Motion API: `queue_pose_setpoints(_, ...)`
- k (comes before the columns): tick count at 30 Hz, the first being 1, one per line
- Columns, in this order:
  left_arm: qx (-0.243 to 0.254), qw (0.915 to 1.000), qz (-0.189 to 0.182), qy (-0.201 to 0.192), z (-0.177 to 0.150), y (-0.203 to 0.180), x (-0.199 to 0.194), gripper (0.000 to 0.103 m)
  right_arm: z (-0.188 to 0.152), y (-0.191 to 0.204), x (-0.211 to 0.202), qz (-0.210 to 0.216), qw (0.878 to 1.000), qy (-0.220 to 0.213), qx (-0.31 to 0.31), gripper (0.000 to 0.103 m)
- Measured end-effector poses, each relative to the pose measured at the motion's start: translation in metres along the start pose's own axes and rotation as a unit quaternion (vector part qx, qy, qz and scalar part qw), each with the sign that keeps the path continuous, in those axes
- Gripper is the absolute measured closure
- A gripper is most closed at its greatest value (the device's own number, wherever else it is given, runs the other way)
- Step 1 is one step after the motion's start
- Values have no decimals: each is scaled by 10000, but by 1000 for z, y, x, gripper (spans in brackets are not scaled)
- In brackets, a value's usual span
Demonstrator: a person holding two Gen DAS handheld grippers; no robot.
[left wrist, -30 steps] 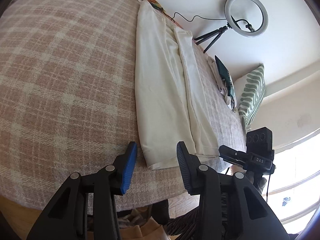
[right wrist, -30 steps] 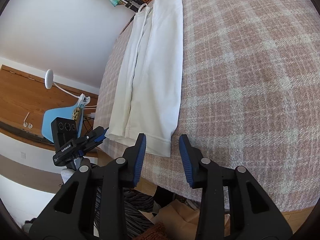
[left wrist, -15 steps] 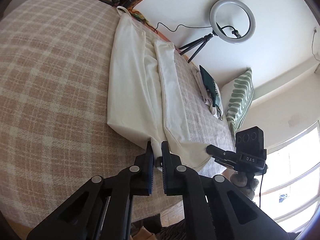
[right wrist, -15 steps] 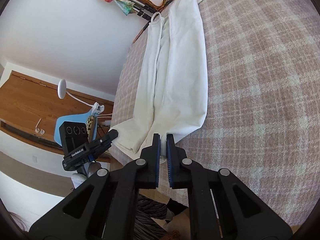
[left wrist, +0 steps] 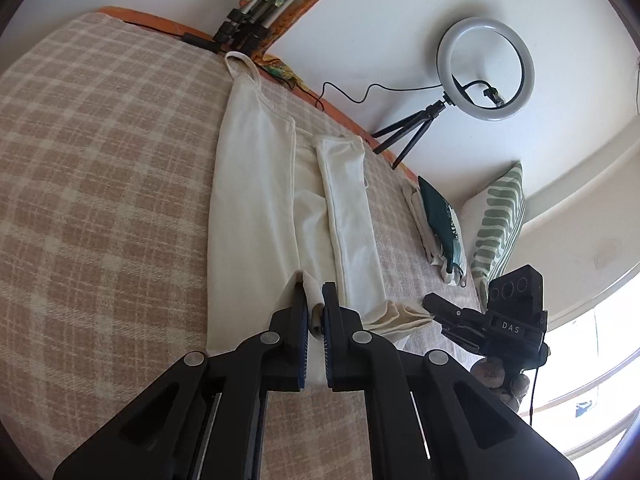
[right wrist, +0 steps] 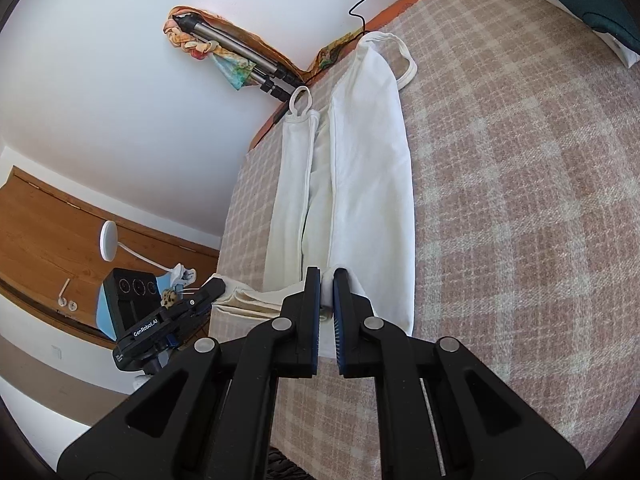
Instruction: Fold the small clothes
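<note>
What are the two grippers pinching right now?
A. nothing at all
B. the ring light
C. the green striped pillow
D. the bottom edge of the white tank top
D: the left gripper and the right gripper are each shut on a fold of the white tank top at its near, bottom edge, while its straps lie at the far end of the plaid blanket.

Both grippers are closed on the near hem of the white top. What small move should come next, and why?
Probably carry the hem forward toward the straps, folding the white top in half. The left gripper and the right gripper each pinch a bottom corner, both sides are already folded in, and the top lies long and narrow on the checked blanket, so a crosswise fold seems due.
</note>
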State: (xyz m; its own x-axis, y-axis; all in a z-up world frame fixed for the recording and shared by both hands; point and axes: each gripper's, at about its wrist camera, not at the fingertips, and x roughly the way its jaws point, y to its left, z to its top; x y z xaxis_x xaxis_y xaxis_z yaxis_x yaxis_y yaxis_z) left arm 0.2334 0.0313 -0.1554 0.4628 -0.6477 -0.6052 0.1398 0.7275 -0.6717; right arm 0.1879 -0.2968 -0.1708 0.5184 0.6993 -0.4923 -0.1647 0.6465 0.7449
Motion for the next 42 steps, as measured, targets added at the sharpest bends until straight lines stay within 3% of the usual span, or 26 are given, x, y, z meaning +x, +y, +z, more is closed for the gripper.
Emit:
queue_pose_setpoints(8, -136, 9996, 254, 30, 8, 18, 18, 98, 22, -16, 30, -131, 9997, 130, 168, 95)
queue_pose_setpoints(10, -228, 9992, 329, 43, 12, 20, 18, 94, 26, -16, 29, -155, 9996, 125, 203, 93)
queue_pose_setpoints(12, -253, 9986, 453, -105, 17, 21, 9, 92, 31, -13, 21, -228, 9996, -11, 156, 74)
queue_pose_setpoints(13, -219, 9979, 573, -221, 20, 20, 3, 89, 33, -11, 14, -320, 9993, -184, 77, 59)
queue_pose_setpoints(14, -154, 9974, 608, -354, 21, 19, -5, 89, 34, -6, 7, -413, 9985, -348, -54, 55)
queue_pose_setpoints(17, 95, 9965, 527, -644, 22, 12, -25, 89, 33, 8, -8, -482, 9964, -557, -425, 55)
queue_pose_setpoints(20, 554, 9950, 532, -645, 15, -3, -31, 89, 26, 25, -9, -577, 9929, -545, -882, 55)
queue_pose_setpoints(25, 1096, 9928, 462, -115, -6, -19, -6, 89, 9, 49, 14, -1058, 9795, -411, -1666, 55)
queue_pose_setpoints(28, 1157, 9918, 536, 123, -14, -19, 9, 89, 5, 55, 28, -1614, 9626, -507, -2117, 55)
queue_pose_setpoints(31, 1292, 9896, 580, 261, -20, -20, 18, 89, 7, 50, 41, -1693, 9620, -366, -2111, 55)
queue_pose_setpoints(34, 1487, 9857, 700, 358, -25, -21, 24, 89, 10, 45, 52, -2020, 9530, -368, -2230, 55)
queue_pose_setpoints(39, 1673, 9810, 900, 391, -31, -22, 29, 89, 23, 25, 51, -1713, 9674, -255, -1848, 55)
queue_pose_setpoints(42, 1760, 9781, 986, 513, -36, -20, 37, 89, 22, 25, 52, -1647, 9683, -210, -1868, 55)
